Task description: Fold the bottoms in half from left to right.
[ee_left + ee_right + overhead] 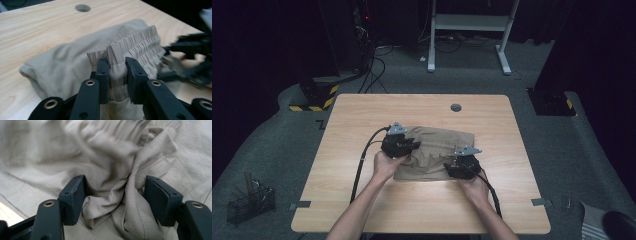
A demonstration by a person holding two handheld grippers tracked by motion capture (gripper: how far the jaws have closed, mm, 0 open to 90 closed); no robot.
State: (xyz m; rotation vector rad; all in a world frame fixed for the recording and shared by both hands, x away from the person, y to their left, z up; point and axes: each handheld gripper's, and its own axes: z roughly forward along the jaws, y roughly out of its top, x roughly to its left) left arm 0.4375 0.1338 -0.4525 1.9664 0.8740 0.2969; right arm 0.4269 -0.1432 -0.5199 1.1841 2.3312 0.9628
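Beige shorts (439, 150) lie mid-frame on the bench (362, 115); left gripper (117, 65) jaws pinch their waistband (135, 46), right gripper (115, 195) jaws gape around bunched cloth.

A beige, thin-fabric pair of shorts with a gathered elastic waistband (437, 150) lies crumpled on the bench, just to the 6 o'clock side of centre. The ribbed waistband (135, 46) is lifted off the surface at the garment's 9 o'clock side, standing on edge. Loose folds (112, 195) bunch up at its 4 o'clock corner.
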